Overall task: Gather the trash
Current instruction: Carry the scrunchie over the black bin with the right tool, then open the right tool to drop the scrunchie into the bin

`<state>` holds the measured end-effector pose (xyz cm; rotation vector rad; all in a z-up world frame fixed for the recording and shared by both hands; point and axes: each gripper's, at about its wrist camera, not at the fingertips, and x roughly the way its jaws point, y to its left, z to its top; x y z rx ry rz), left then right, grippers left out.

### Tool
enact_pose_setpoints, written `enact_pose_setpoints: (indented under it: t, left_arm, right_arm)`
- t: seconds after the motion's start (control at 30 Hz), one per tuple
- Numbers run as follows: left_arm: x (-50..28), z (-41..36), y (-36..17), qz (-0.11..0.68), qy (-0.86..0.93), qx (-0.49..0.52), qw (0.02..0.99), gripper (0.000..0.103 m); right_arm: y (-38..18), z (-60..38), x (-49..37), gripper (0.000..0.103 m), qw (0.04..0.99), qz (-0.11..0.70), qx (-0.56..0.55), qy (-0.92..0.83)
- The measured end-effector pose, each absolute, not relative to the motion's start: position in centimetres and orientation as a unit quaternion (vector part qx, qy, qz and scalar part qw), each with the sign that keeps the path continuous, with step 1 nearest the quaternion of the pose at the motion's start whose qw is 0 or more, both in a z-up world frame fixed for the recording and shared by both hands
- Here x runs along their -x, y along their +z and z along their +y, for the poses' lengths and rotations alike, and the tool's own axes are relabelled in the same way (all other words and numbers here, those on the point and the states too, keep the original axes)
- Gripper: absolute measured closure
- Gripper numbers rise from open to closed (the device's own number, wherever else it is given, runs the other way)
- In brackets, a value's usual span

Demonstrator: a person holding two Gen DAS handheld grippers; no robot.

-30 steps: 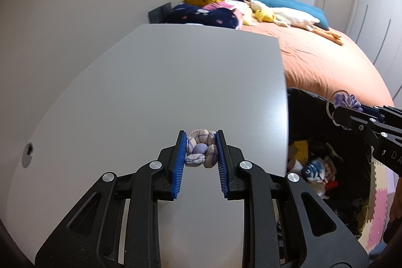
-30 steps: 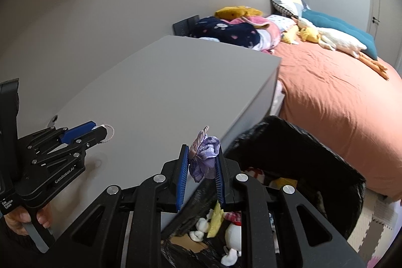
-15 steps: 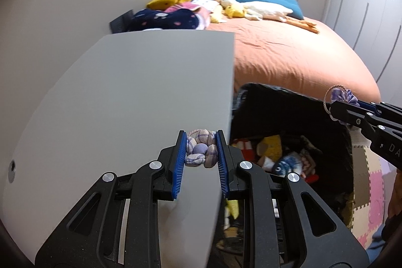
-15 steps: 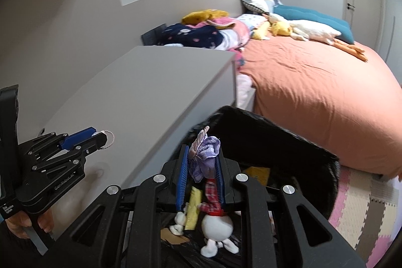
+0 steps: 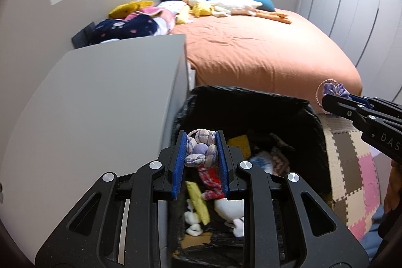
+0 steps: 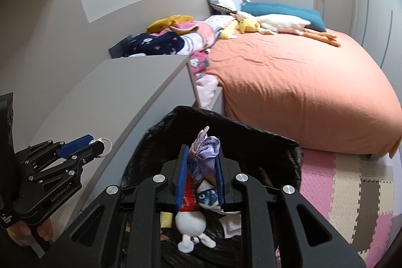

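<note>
- the knotted plaid cloth bundle [image 5: 201,148] sits clamped between the blue pads of the left gripper [image 5: 201,155], gripped at mid-body so it cannot slip sideways.
- the purple fabric scrap [image 6: 204,155], with a striped cord at its top, is pinched in the right gripper [image 6: 201,167]; only its lower part is between the pads, so the upper part stands free above them.
- both items hang above the mouth of the black-lined trash bin [image 5: 251,97]. the left item is just inside the rim nearest the cabinet; the right item is over the middle.
- both grippers point steeply down into the bin, which judging by the task favours a straight drop.
- the bin already holds soft toys and scraps, including a white plush figure [image 6: 191,220], so landing room is limited but adequate.
- the grey cabinet top [image 5: 113,97] stands touching or just beside the bin; which one cannot be told.
- the bed with orange cover [image 6: 289,82] lies beyond, well apart.
- likely next step: open both sets of jaws.
</note>
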<state>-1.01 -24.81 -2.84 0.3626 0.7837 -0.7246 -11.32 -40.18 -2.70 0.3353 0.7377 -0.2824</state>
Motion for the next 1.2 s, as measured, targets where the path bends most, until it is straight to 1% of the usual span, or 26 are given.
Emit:
enact_pose_setpoints:
  t: [0.4, 0.57, 0.6, 0.63, 0.67, 0.7, 0.73, 0.77, 0.83, 1.2]
  left_arm:
    - [2.2, -27.1, -3.5, 0.372, -0.380, -0.186, 0.826, 0.079]
    - [1.8, -27.0, -4.0, 0.380, -0.381, -0.189, 0.821, 0.078]
    - [1.8, -26.9, -4.1, 0.384, -0.382, -0.190, 0.819, 0.076]
    - [1.7, -26.9, -4.3, 0.388, -0.382, -0.189, 0.817, 0.071]
    - [1.7, -26.9, -4.3, 0.393, -0.381, -0.185, 0.816, 0.048]
    - [1.5, -26.6, -4.4, 0.398, -0.376, -0.180, 0.817, 0.015]
    - [1.5, -26.5, -4.3, 0.396, -0.371, -0.177, 0.821, 0.006]
    - [1.5, -26.2, -4.2, 0.388, -0.365, -0.173, 0.828, 0.005]
    - [1.3, -25.9, -4.1, 0.388, -0.362, -0.173, 0.830, 0.005]
    - [1.1, -25.5, -4.4, 0.395, -0.353, -0.166, 0.831, 0.005]
  right_arm:
    - [-3.5, -42.4, 12.7, 0.082, 0.897, 0.360, -0.162, -0.197]
    - [-3.6, -42.8, 12.5, 0.082, 0.896, 0.361, -0.164, -0.199]
    - [-3.5, -42.8, 12.4, 0.082, 0.896, 0.360, -0.165, -0.201]
    - [-3.5, -42.8, 12.4, 0.080, 0.895, 0.360, -0.166, -0.202]
    - [-3.4, -42.8, 12.5, 0.067, 0.895, 0.360, -0.168, -0.203]
    - [-3.3, -42.9, 12.5, 0.047, 0.895, 0.355, -0.173, -0.209]
    - [-3.2, -42.9, 12.6, 0.039, 0.895, 0.350, -0.174, -0.216]
    - [-3.0, -43.0, 12.8, 0.034, 0.895, 0.343, -0.173, -0.226]
    - [-2.7, -43.1, 13.0, 0.030, 0.895, 0.335, -0.170, -0.239]
    - [-2.9, -43.4, 13.1, 0.029, 0.893, 0.337, -0.175, -0.239]
